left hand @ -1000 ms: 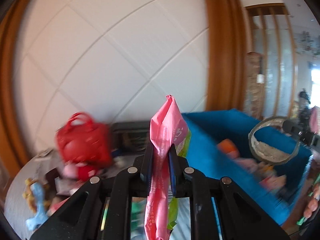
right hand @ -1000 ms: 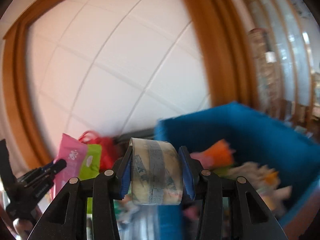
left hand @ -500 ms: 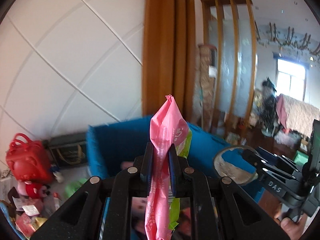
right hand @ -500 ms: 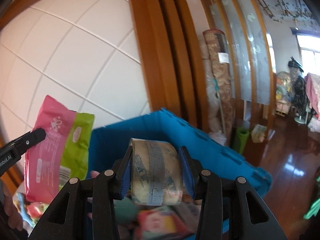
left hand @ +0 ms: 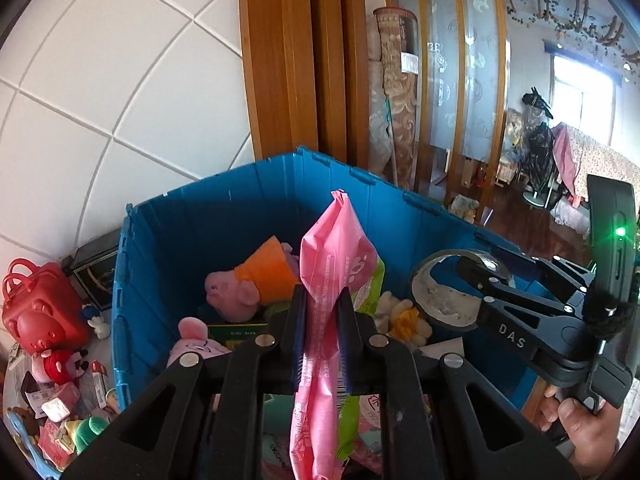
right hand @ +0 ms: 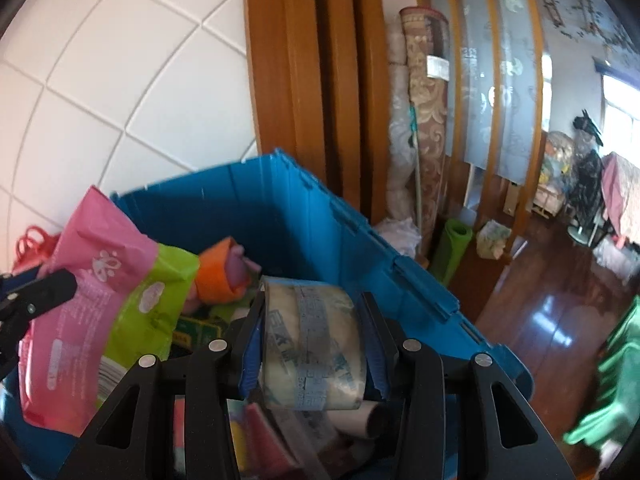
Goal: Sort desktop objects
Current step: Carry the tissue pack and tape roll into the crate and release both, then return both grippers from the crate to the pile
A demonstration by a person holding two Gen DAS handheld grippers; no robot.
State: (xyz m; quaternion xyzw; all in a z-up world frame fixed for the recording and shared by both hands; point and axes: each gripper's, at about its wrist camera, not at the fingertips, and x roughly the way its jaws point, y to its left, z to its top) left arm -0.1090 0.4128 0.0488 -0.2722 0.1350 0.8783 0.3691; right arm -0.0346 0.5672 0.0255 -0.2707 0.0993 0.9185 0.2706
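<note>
My left gripper is shut on a pink and green wipes packet and holds it upright over the open blue crate. My right gripper is shut on a roll of clear tape and holds it over the same crate. The packet also shows at the left of the right wrist view. The right gripper and its tape roll show at the right of the left wrist view. The crate holds a pink pig plush in orange and several other toys.
A red toy bag, small toys and packets lie left of the crate by the white tiled wall. Wooden door frame and rolled carpets stand behind. A green object sits on the wood floor at right.
Both grippers have swung right and tilted down over the blue crate, so its inside now fills the lower view. Each keeps its grip on its item.
</note>
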